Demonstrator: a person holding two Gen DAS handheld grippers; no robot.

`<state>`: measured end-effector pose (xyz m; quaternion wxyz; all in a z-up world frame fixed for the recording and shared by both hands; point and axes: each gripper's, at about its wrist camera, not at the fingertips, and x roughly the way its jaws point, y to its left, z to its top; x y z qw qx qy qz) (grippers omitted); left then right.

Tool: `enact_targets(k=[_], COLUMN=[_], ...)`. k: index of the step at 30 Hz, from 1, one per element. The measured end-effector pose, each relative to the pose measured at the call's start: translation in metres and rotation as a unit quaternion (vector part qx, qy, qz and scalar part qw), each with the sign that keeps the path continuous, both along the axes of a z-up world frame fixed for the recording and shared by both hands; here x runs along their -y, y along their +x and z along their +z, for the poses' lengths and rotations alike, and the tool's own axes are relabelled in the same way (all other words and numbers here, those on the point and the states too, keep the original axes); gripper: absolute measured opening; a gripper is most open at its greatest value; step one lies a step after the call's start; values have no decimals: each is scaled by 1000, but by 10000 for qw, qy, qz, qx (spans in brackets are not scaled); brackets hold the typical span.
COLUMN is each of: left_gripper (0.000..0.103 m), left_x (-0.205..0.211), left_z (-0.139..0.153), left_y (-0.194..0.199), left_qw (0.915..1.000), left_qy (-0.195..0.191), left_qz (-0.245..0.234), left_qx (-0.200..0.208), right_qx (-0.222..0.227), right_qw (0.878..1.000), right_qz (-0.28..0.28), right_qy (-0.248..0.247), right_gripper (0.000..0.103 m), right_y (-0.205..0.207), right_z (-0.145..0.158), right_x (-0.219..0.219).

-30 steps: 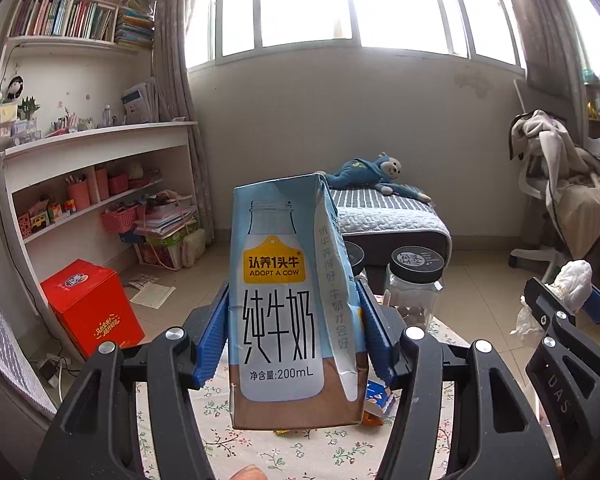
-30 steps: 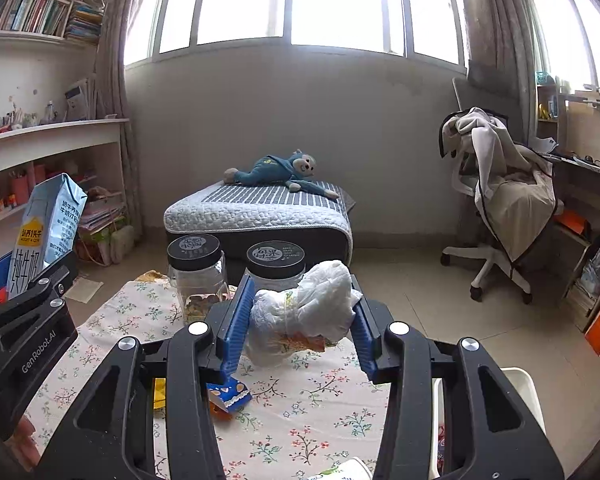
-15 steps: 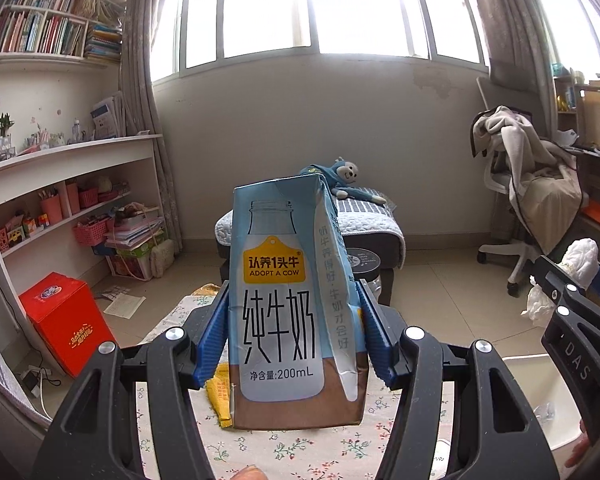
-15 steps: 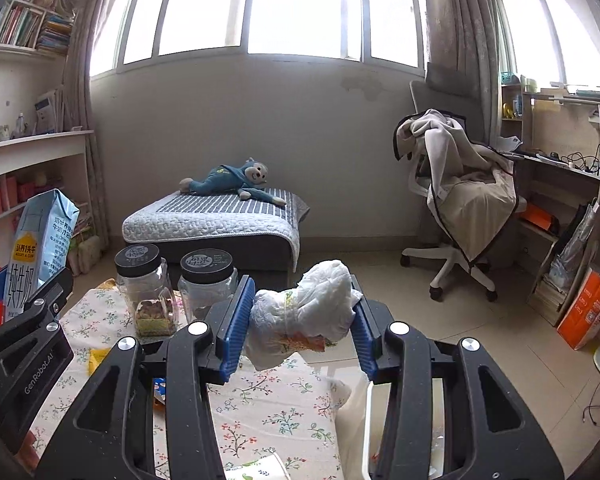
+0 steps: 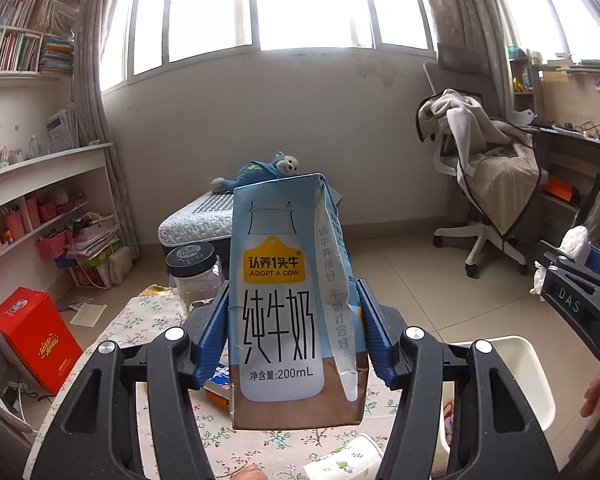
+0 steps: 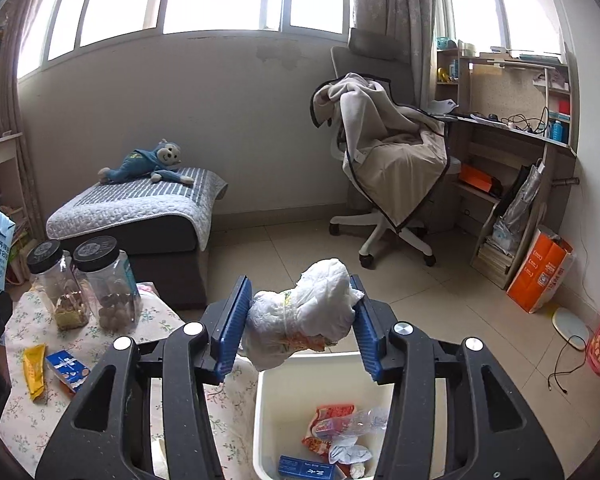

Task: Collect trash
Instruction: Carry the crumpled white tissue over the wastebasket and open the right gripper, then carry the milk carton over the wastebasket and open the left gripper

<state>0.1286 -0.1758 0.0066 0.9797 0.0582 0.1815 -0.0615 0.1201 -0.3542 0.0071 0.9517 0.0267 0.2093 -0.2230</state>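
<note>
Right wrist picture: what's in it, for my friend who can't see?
The right tongs are opening around a crumpled white wad, right above a white bin with trash inside. Two jars stand on a flowery table at left.

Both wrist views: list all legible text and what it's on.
"认养1头牛 / ADOPT A COW", "纯牛奶", "净含量:200mL": blue-and-brown milk carton clamped in the left gripper.
"DAS": black finger of the right gripper.
Unreadable: carton side print, black jar lids, orange bag, wrappers in the white bin.
</note>
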Motion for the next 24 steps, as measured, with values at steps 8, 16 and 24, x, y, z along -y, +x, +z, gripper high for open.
enact_targets(k=[8, 16, 24], left_gripper=[59, 59, 61], left_x=[61, 127, 179], left_z=[-14, -22, -22], left_y=[-7, -10, -12], left_qw=[9966, 9874, 9802], left_qy=[-24, -179, -157], left_qz=[-747, -1359, -1734], left_qx=[-354, -792, -942], right_qx=[434, 760, 820], right_qw=[9922, 9763, 9689], right_qz=[-1169, -1981, -2246], right_qy=[41, 427, 634], right_gripper=[96, 96, 96], right_y=[-39, -80, -98], right_z=[10, 19, 16], right_x=[65, 130, 155])
